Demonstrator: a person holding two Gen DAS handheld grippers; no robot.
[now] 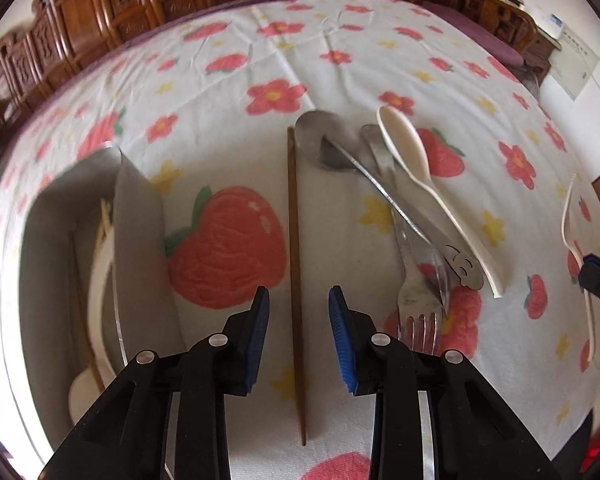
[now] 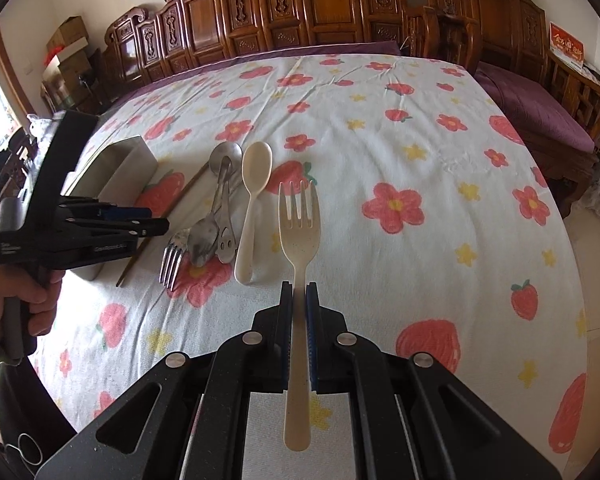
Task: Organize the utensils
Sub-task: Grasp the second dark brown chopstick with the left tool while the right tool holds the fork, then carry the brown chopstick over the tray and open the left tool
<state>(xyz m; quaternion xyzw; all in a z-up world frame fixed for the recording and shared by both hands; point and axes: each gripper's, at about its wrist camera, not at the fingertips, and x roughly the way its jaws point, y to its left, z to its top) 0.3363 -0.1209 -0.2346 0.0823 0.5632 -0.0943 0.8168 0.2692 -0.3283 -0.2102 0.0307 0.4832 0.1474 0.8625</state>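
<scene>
A brown chopstick [image 1: 294, 220] lies on the flowered tablecloth [image 1: 228, 92]. My left gripper [image 1: 299, 296] is open, its blue pads [image 1: 260, 316] on either side of the chopstick with a gap on both sides. To its right lies a pile: a metal spoon [image 1: 320, 136], a cream spoon [image 1: 404, 144] and a metal fork [image 1: 418, 312]. My right gripper [image 2: 299, 286] is shut on the handle of a cream fork [image 2: 300, 216], held above the cloth with its tines pointing away. In the right wrist view the left gripper [image 2: 156, 222] hovers over the chopstick [image 2: 128, 268].
A grey rectangular box [image 1: 140, 208] stands left of the chopstick with pale utensils inside it; it shows again as the grey box [image 2: 124, 164]. A hand [image 2: 24, 300] holds the left gripper. Carved wooden chairs [image 2: 324, 4] line the far edge of the table.
</scene>
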